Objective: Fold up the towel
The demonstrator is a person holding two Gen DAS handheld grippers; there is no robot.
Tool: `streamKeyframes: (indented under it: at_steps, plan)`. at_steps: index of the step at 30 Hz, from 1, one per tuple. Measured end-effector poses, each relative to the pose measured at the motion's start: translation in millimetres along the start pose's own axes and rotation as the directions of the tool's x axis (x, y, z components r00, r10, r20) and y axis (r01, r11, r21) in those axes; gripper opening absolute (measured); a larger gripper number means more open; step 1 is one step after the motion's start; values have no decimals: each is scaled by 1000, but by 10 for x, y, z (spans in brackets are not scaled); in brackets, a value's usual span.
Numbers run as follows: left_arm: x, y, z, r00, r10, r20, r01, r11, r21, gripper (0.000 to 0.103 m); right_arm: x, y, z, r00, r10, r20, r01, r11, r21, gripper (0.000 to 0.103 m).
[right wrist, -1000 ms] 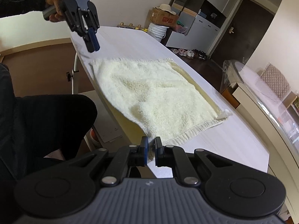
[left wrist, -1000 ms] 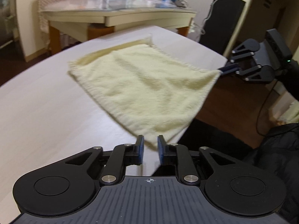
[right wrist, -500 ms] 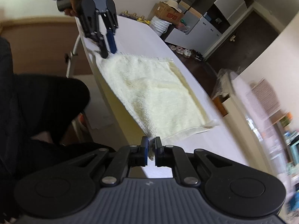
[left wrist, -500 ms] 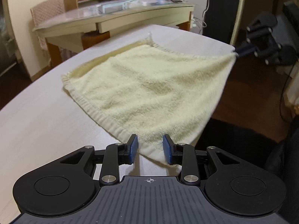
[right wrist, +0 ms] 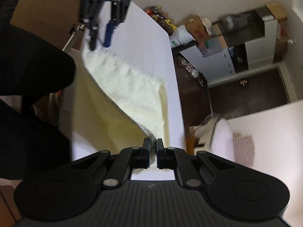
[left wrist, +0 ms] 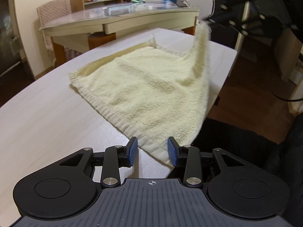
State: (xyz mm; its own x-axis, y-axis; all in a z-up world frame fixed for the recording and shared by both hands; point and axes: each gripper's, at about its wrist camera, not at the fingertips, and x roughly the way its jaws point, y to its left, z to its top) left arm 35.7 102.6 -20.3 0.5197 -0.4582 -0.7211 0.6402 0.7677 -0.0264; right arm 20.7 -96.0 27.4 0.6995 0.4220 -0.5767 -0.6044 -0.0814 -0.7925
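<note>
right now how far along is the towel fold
Early. The right gripper is shut on one near corner of the towel, lifting it off the table. The left gripper is open astride the other near corner, not yet gripping. Left: grip, carry both corners across, lay flat.

The towel (left wrist: pixel 151 87) lies on the table (left wrist: pixel 47 117), a second table (left wrist: pixel 117 19) behind it.

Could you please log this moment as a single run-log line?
left tongs: open around near towel corner | right tongs: shut on far corner, lifted | table: towel mostly flat
</note>
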Motion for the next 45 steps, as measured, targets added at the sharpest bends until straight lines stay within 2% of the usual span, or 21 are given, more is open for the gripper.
streamKeyframes:
  at_steps: [2,7,18,22,25,27,30,32,36,39,44,45]
  plan:
    - [-12,13,-33,1000,-3,7,4,1000,-10,40,226,-145,144,1000,7,22,-6,998,-61,7]
    - [-77,60,-110,999,-4,46,6,999,-46,49,893,-417,439,997,59,40,-52,986,-156,7]
    - [-307,260,-299,987,59,150,-34,987,-158,53,1831,-577,844,987,154,40,-136,949,-283,7]
    - [-322,290,-351,985,62,159,-34,984,-177,55,2140,-574,929,981,194,27,-178,941,-289,7]
    - [-331,295,-388,985,63,160,-32,982,-188,57,2292,-613,940,973,229,27,-217,949,-229,7]
    - [-317,305,-395,986,62,155,-32,982,-187,57,2315,-674,916,962,273,28,-266,951,-159,7]
    - [-289,326,-378,986,62,155,-33,983,-182,58,2360,-714,851,933,359,27,-357,932,-56,8]
    - [-263,360,-371,985,57,163,-27,983,-182,59,2389,-756,816,925,380,35,-379,925,-21,9]
    - [-223,389,-335,984,54,172,-22,983,-181,68,2469,-891,786,896,439,63,-442,895,58,18]
    - [-202,394,-303,984,48,173,-17,984,-177,69,2588,-999,755,868,491,79,-497,860,112,19]
    - [-171,412,-282,985,46,166,-15,984,-180,70,2729,-1262,650,805,578,132,-592,777,213,21]
    - [-175,415,-283,985,46,165,-16,983,-182,70,2752,-1286,642,799,586,137,-601,766,228,21]
